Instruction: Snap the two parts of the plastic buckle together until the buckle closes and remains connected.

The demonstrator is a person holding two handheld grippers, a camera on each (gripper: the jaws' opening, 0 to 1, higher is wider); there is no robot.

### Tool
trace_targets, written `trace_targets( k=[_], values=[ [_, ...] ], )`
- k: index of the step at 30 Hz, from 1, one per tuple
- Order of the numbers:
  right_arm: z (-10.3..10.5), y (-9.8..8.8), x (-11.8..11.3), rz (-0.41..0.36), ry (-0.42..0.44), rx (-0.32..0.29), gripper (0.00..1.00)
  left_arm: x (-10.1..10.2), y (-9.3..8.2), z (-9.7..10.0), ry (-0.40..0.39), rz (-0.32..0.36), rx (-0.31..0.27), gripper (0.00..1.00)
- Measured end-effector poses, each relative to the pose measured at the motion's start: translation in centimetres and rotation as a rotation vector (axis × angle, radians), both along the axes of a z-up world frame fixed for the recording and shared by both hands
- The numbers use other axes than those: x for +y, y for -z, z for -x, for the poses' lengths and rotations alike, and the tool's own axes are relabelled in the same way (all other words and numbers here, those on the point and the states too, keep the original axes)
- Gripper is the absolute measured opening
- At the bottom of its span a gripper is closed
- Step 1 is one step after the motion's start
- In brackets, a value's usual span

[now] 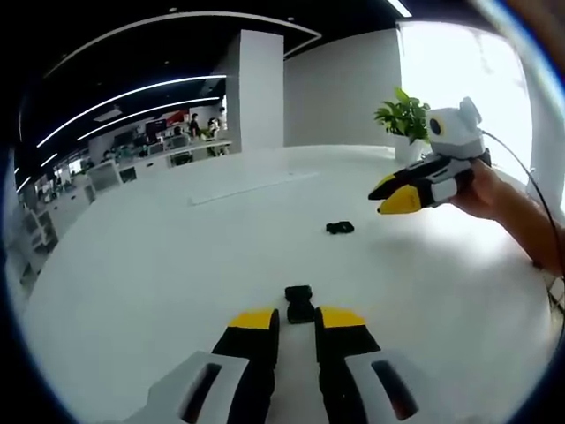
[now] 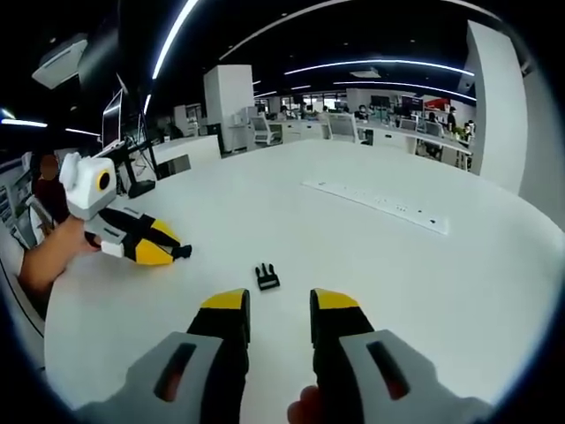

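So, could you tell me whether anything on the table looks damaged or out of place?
Nothing stands out. The two buckle halves lie apart on the table, one at the left gripper, the other ahead of the right gripper.

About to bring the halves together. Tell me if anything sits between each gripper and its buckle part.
Nothing visible does. The socket half lies at the left gripper tips; the pronged half lies on bare white table ahead of the right gripper.

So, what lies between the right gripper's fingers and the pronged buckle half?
Nothing: in the right gripper view, bare white table separates the right gripper from the pronged half, just ahead.
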State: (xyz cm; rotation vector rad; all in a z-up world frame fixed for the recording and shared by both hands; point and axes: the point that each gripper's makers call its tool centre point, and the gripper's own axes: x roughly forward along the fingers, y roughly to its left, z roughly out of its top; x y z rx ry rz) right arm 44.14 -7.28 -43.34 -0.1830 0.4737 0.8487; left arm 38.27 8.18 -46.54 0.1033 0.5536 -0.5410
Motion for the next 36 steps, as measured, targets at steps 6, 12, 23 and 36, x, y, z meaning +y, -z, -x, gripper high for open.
trace_targets(
  k=[6,12,23,36],
  values=[
    [0.1,0.4,0.1,0.002,-0.009,0.005,0.26,0.0,0.0,0.0,0.001,0.001,-0.004,0.14],
    [-0.1,0.9,0.4,0.009,-0.02,0.007,0.25,-0.1,-0.1,0.0,0.002,0.001,-0.005,0.14],
    [-0.1,1.4,1.2,0.021,-0.053,0.005,0.25,-0.1,-0.1,0.1,0.003,0.003,-0.006,0.14],
    [-0.2,2.2,1.6,0.035,-0.067,0.014,0.25,-0.5,-0.2,0.3,0.004,0.007,-0.001,0.14]
  ],
)
